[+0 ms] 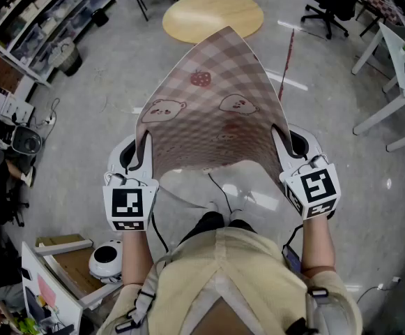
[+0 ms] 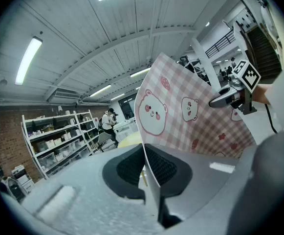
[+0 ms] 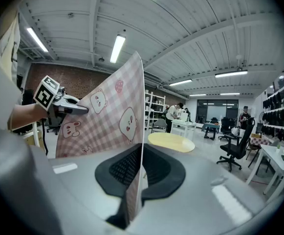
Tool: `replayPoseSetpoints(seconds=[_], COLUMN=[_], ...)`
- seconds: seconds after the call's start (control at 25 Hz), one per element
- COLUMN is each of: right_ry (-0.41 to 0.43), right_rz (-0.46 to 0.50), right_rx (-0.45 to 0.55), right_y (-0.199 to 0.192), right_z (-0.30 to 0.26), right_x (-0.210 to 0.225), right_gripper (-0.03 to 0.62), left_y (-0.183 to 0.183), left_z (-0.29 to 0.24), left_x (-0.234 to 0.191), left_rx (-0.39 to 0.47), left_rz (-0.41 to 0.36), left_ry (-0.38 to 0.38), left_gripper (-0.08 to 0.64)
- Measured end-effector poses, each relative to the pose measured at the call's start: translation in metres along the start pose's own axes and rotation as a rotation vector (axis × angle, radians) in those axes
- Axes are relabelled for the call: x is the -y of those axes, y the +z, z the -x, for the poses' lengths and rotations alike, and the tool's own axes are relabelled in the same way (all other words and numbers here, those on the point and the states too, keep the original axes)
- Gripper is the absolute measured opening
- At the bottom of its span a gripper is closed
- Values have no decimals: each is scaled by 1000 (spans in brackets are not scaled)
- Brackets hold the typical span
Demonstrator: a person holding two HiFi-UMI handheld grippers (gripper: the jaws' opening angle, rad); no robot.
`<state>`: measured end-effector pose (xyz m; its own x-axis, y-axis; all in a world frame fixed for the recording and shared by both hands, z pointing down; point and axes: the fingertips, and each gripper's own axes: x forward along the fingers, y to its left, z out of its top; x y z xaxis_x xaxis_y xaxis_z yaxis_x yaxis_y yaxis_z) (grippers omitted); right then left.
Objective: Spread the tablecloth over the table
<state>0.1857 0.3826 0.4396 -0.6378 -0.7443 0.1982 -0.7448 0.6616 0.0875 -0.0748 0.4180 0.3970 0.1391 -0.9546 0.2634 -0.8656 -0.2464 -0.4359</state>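
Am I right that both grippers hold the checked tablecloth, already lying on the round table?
Not quite: the left gripper and right gripper hold the tablecloth, but the head view shows it lifted in the air, not on the round table.

hidden: near rim of round table (image 1: 209,9), behind tablecloth (image 1: 212,114) | cut off: shelves (image 1: 45,16), left edge

tablecloth (image 1: 212,110) between left tongs (image 1: 145,142) and right tongs (image 1: 280,137), table (image 1: 212,14) beyond.
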Motion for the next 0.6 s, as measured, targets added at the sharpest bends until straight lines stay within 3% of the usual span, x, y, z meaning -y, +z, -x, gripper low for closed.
replayPoseSetpoints(seconds=[0.36,0.6], right_ry=[-9,-21], right_rz=[-50,-9], right_rx=[-37,-78], right_y=[-12,17], right_z=[-10,-53], right_x=[-3,-39], right_gripper=[8,8], left_y=[-11,-23], left_z=[-8,-11], left_x=[-2,-60], left_rx=[-8,-7], left_rz=[-2,-25], left_ry=[-22,-45], left_gripper=[6,6])
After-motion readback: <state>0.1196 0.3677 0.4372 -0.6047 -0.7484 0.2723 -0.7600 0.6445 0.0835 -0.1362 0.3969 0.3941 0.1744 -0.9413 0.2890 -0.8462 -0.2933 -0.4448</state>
